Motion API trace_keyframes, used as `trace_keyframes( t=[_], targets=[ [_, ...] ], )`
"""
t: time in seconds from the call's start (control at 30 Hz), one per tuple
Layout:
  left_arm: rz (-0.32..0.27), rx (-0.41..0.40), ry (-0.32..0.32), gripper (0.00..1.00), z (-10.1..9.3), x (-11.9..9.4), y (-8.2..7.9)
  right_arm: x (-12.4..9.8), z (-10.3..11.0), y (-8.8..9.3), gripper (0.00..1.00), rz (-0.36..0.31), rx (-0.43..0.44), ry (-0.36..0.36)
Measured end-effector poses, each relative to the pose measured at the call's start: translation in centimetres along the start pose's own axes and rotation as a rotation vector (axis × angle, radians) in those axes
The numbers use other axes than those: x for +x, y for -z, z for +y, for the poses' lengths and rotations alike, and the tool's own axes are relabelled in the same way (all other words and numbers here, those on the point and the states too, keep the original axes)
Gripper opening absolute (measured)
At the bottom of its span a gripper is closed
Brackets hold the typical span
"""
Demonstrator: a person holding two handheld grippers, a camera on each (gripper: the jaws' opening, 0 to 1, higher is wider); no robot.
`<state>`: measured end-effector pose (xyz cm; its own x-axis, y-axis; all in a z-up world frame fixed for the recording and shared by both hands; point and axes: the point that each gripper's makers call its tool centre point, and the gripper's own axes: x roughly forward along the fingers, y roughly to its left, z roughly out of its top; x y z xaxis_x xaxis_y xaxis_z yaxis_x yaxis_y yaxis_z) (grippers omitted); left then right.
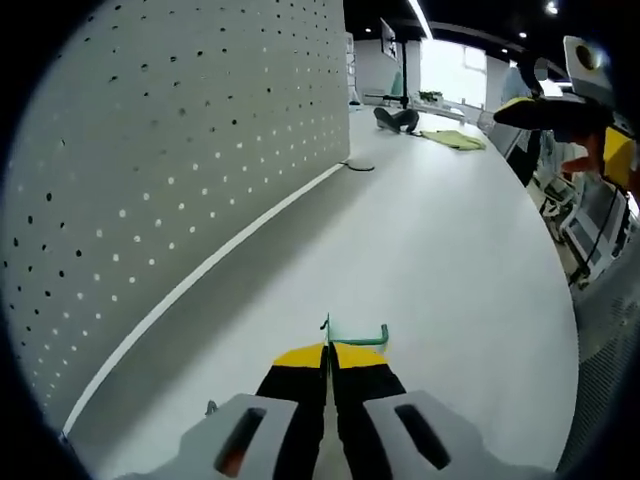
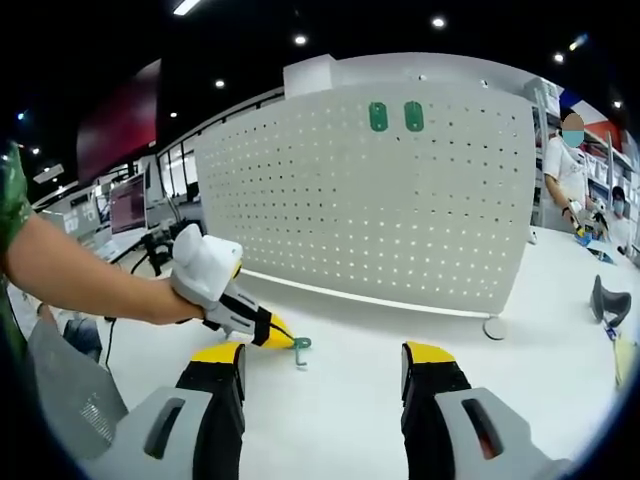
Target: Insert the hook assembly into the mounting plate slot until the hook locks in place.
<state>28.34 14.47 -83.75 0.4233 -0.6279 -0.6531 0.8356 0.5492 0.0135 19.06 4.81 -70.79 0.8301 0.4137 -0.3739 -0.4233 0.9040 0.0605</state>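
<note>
Left gripper (image 1: 328, 352), jaws clamped together on a green hook (image 1: 357, 335), holds it low over the white table (image 1: 440, 250) beside the pegboard (image 1: 150, 150). Right gripper (image 2: 325, 365) hovers, jaws wide apart.

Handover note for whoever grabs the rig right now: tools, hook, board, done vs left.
Left tool: shut on the green hook, low over the white table; the right gripper view shows it too.
Right tool: open, holding nothing, hanging above the table and facing the pegboard.
Pegboard: standing upright on the table. Two green pieces already sit near its top edge.
Done: hook picked up.
Left: carry the hook to the pegboard, push it into a slot until it locks. It is still apart from the board.
</note>
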Motion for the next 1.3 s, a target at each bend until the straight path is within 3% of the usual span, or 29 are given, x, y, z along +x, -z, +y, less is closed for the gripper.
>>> trace_keyframes(
  t=[0.07,0.17,0.67,1.3],
  targets=[
    [-0.018,-0.057,0.004,0.02,0.0,0.0,-0.1,0.0,0.0,0.0,0.64,0.000,0.000,0.000],
    [-0.030,-0.077,-0.001,0.02,0.4,-0.3,-0.1,0.0,0.1,-0.1,0.63,-0.001,-0.002,0.000],
    [-0.098,-0.123,-0.016,0.02,0.8,-1.6,-1.3,0.1,0.6,-1.5,0.63,-0.022,-0.018,-0.010],
    [-0.256,-0.173,-0.054,0.02,1.7,-5.9,-5.0,-0.1,2.0,-5.4,0.62,-0.068,-0.078,-0.027]
  ],
)
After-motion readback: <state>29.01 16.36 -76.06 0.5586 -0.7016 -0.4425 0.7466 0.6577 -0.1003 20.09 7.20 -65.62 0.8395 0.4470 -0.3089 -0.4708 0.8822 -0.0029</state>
